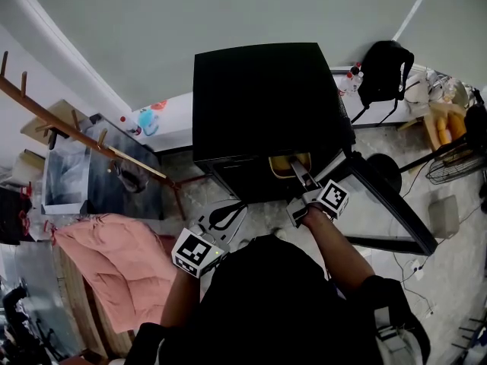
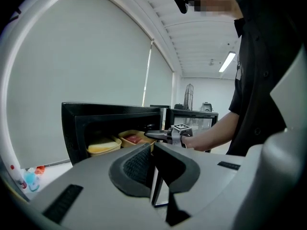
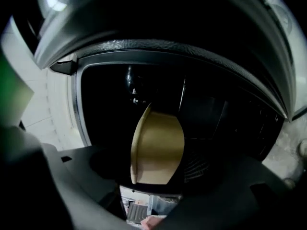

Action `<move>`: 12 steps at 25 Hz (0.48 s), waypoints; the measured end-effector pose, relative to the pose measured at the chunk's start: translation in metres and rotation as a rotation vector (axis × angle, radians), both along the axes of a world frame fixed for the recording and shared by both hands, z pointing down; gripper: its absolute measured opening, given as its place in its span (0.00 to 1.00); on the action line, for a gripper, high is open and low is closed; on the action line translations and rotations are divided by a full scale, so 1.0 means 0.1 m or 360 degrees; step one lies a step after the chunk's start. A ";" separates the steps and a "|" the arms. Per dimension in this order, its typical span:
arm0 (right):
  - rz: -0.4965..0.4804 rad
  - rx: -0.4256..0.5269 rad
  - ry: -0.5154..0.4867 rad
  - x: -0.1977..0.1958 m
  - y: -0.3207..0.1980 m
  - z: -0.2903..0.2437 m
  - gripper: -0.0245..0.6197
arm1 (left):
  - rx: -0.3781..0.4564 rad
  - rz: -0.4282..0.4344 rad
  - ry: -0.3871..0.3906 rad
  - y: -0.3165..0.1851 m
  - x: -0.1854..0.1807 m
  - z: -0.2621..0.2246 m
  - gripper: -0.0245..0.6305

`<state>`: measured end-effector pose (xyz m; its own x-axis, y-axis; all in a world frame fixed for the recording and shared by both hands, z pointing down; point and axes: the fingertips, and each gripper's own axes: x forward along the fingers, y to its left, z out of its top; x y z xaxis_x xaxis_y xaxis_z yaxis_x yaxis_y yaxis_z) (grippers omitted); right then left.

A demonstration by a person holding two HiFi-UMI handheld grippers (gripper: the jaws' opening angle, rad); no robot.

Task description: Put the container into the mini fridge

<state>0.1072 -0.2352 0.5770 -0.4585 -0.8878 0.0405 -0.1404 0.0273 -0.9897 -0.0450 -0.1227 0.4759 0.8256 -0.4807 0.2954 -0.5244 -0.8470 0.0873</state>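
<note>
The black mini fridge (image 1: 266, 105) stands with its door (image 1: 388, 204) swung open to the right. A yellow container (image 1: 288, 164) sits just inside the opening. My right gripper (image 1: 300, 175) reaches level into the fridge, jaws wide open on either side of the container (image 3: 158, 147), pads off it. In the left gripper view this container (image 2: 134, 138) holds something red, the right gripper (image 2: 148, 134) is at its rim, and a second yellow lidded container (image 2: 102, 146) sits to its left. My left gripper (image 1: 221, 223) hangs back in front of the fridge, shut and empty (image 2: 153, 176).
A pink cloth (image 1: 114, 265) lies over furniture at the lower left. A wooden rack (image 1: 76, 131) and a glass-topped table (image 1: 99, 177) stand left of the fridge. A black backpack (image 1: 384, 67) and bottles (image 1: 350, 78) sit behind it on the right.
</note>
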 end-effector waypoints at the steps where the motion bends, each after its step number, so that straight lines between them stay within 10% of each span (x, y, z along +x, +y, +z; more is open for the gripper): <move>1: -0.0010 0.0006 0.0017 0.00 0.04 -0.01 0.54 | -0.0003 0.0001 0.0004 0.00 0.00 0.01 0.09; 12: -0.0077 0.0001 0.0214 -0.02 0.51 -0.01 0.54 | -0.0054 0.0142 0.0054 0.05 0.20 0.12 0.09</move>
